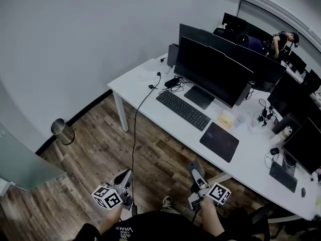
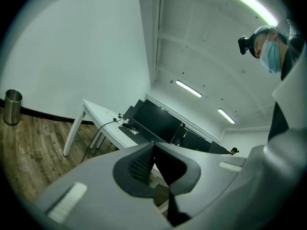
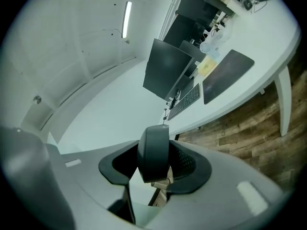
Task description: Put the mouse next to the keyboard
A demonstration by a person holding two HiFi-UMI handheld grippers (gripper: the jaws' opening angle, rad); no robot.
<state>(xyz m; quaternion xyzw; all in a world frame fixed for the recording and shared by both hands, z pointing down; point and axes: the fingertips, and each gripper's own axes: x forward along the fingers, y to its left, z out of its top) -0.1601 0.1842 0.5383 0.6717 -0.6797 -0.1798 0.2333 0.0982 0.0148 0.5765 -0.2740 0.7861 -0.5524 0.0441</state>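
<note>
Office room: wood-plank floor (image 1: 100, 154), pale walls, long white desk (image 1: 140, 84) running from far left to near right. On it: a row of dark monitors (image 1: 213, 72), a black keyboard (image 1: 183, 109) in front of the largest screen, and a dark mouse pad (image 1: 219, 141) just right of the keyboard. A metal bin (image 1: 62, 131) stands by the left wall.

Right gripper (image 1: 199, 184): jaws part closed and clamped on the mouse (image 3: 153, 152), a dark rounded body held upright between the pads, well short of the desk. Left gripper (image 2: 153, 153): jaws fully together, nothing between them.

Handling, as a judgement: the mouse is a light, rigid plastic shell. Its curved, smooth sides may slip or twist under a narrow pinch. The best hold looks to be across the flanks at mid-body, away from the buttons. Set it down flat rather than dropping it.

View differences:
- The head view gives the full layout, showing both grippers low and near, over the floor, and free desk around the keyboard.
- Only the right gripper view shows the pads bearing on the mouse, with keyboard and pad beyond.
- The left gripper view adds ceiling lights and the desk's far-left leg. It shows no mouse.
</note>
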